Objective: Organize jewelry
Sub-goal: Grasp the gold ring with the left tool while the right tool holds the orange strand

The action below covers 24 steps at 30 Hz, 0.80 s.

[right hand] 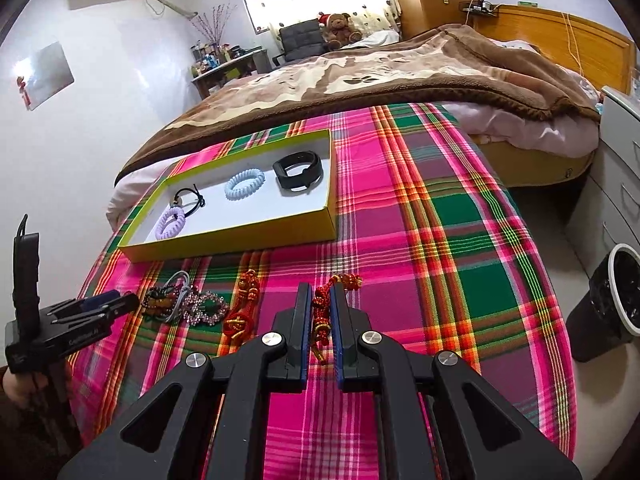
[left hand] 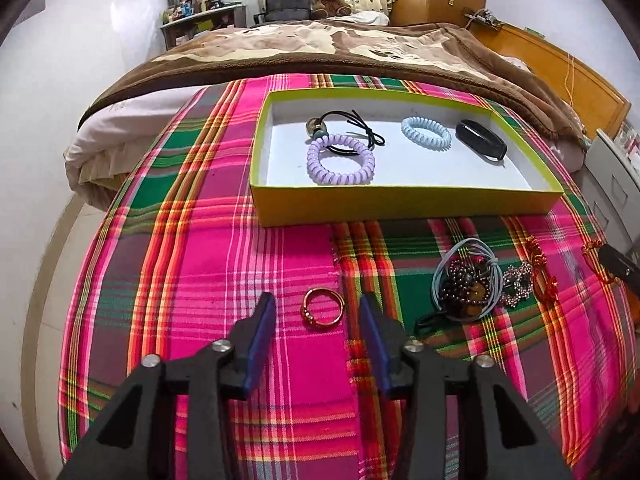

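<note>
**Operator:** What is the status of the left gripper (left hand: 318, 312)?

**Technician:** Its jaws stand apart on either side of the gold ring (left hand: 322, 306), which lies flat on the plaid cloth (left hand: 208, 240). Neither pad touches the ring. The step in hand appears to be the pickup of this ring.

**Operator:** And the right gripper (right hand: 321, 304)?

**Technician:** Its jaws are drawn close on a red knotted cord ornament (right hand: 320, 312). The ornament's upper end shows beyond the fingertips and its lower end hangs between the pads. It looks gripped, at or just above the cloth.

**Operator:** Where do the items belong?

**Technician:** In the yellow-green tray (left hand: 404, 208), which lies farther up the cloth. It already holds a purple coil band (left hand: 340, 160), a blue coil band (left hand: 426, 132), a black wristband (left hand: 480, 140) and a black hair tie (left hand: 352, 132). A cluster of beaded bracelets (left hand: 468, 288) and a second red ornament (right hand: 242, 304) remain on the cloth, outside the tray.

**Operator:** What does the next move require?

**Technician:** Probably closing the left jaws squarely across the ring. The ring is thin and flat, so the pads must reach the cloth or it may slip. The right gripper should carry its ornament over the tray wall before release.
</note>
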### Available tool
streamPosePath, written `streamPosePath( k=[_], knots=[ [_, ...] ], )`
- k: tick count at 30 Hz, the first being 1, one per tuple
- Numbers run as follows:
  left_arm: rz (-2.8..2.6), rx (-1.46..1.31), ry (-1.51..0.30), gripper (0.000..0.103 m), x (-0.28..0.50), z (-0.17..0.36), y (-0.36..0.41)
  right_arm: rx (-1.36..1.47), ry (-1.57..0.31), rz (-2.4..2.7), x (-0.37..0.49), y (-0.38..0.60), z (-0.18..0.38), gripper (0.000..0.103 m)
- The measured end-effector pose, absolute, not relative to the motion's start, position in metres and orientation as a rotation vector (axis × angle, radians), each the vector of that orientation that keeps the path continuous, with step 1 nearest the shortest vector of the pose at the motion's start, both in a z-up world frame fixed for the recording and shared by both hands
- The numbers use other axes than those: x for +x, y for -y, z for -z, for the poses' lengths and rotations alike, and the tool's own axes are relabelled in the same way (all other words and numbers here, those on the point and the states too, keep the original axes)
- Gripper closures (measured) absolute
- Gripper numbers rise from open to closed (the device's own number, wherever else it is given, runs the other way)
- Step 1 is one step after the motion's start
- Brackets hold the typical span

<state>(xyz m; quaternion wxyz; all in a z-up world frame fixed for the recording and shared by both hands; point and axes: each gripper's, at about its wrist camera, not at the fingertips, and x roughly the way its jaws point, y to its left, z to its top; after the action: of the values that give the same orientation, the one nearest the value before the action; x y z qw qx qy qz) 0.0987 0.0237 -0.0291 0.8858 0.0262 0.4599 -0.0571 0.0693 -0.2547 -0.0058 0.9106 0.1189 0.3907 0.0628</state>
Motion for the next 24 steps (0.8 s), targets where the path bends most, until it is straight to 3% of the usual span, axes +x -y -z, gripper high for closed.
streamPosePath(
  k=[4, 6, 24],
  knots=[
    [0.131, 0.051, -0.95, 0.07, 0.098, 0.029, -0.022, 0.244, -0.806, -0.127, 0.069, 0.254, 0.006, 0.094],
    [0.137, 0.05, -0.947, 0.079, 0.097, 0.029, -0.022, 0.243, -0.805, -0.126, 0.069, 0.254, 0.006, 0.094],
    [0.152, 0.016, -0.916, 0.079, 0.087, 0.017, -0.03, 0.239, -0.775, -0.131, 0.065, 0.252, -0.004, 0.094]
  ],
)
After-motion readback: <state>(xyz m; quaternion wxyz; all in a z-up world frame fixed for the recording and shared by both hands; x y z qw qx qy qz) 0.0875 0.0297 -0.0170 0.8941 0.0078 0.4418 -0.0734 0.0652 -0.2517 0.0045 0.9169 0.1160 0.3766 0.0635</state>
